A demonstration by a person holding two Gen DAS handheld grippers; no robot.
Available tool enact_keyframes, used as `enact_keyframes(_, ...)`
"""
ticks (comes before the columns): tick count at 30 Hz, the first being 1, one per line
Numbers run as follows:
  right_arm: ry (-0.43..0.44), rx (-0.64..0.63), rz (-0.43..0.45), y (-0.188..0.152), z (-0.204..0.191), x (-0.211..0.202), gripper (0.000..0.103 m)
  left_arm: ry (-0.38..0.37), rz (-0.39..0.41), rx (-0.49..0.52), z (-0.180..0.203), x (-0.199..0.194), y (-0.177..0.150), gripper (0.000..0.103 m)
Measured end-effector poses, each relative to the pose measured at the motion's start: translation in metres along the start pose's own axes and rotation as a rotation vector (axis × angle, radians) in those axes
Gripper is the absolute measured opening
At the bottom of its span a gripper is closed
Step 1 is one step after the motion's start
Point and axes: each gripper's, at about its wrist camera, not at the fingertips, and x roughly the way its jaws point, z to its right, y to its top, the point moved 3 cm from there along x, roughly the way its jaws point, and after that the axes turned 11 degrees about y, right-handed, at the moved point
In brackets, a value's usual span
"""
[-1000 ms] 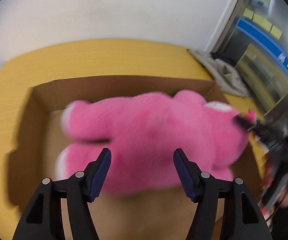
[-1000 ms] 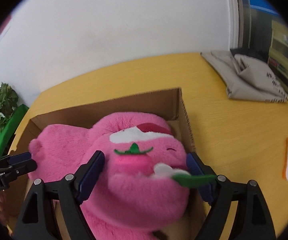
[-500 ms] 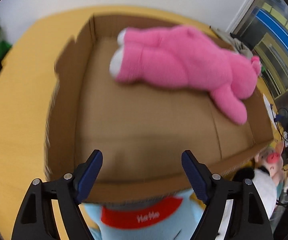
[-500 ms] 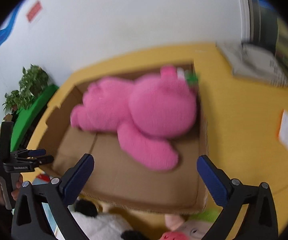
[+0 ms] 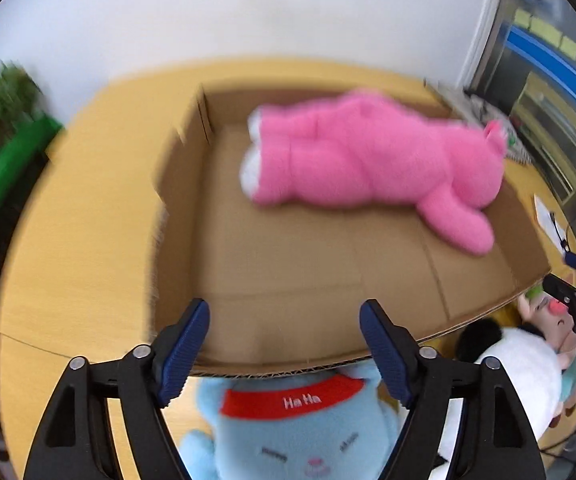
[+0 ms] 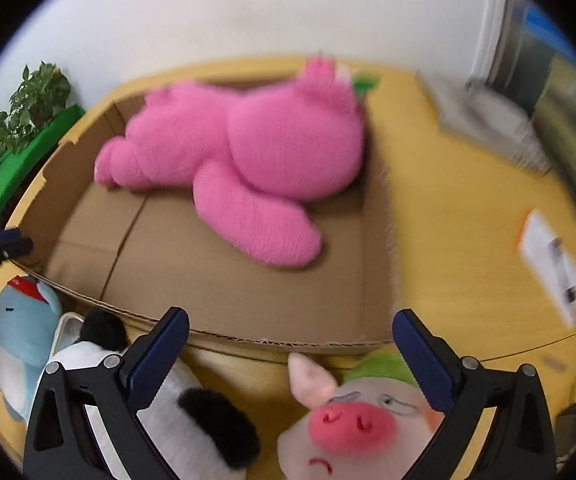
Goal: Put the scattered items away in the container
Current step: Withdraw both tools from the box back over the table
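Across the yellow counter (image 5: 76, 240), spread wide: an open cardboard box (image 5: 308, 280), its near rim just beyond both sets of blue pads. Inside the box, along its far wall: a big pink plush (image 6: 244, 148), lying on its side, one limb stretched toward the near right corner, blurred in the left view. Outside the box, hard against its near wall, from left to right: a light-blue plush (image 5: 300, 428) with a red band reading "Ha Ha", a black-and-white plush (image 6: 176, 412), and a pig plush (image 6: 356, 420) with a pink snout and green cap. Between the blue and the black-and-white toys, barely visible: a pale tray edge, too hidden to identify. Farther right on the counter: a sheet of paper (image 6: 552, 264) with an orange edge, and beyond it folded grey cloth (image 6: 488, 124). Far left, off the counter: a leafy plant (image 6: 28, 104) beside green boards.

Left hand-held gripper (image 5: 284, 344): jaws opening, spread wide, nothing pinched, poised above the blue plush and the box rim. Right hand-held gripper (image 6: 292, 352): jaws fully spread, empty, hanging over the pig plush.
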Motion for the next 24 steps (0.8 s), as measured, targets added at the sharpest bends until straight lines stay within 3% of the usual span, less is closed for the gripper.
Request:
enact_keyframes(2, -0.034, -0.021, 0.105, 0.002, -0.012, -0.031, 0.102, 0.034, 0.114, -0.020, 0.003, -0.039, -0.003, 0.103)
enact_keyframes(4, -0.011, -0.004, 0.181, 0.001, -0.022, -0.057, 0.102, 0.023, 0.192, -0.036, 0.010, -0.073, -0.010, 0.103)
enact_keyframes(7, 0.027, 0.015, 0.253, -0.008, -0.036, -0.087, 0.102, -0.025, 0.247, -0.025, 0.024, -0.110, -0.030, 0.103)
enact_keyframes(14, 0.007, 0.012, 0.289, -0.039, -0.056, -0.117, 0.102, -0.026, 0.262, -0.008, 0.045, -0.132, -0.069, 0.103)
enact_keyframes(19, -0.013, -0.011, 0.312, -0.048, -0.066, -0.132, 0.102, -0.089, 0.249, -0.047, 0.049, -0.134, -0.082, 0.103)
enact_keyframes(24, -0.011, -0.009, 0.310, -0.056, -0.069, -0.136, 0.102, -0.075, 0.261, -0.065, 0.052, -0.140, -0.089, 0.103)
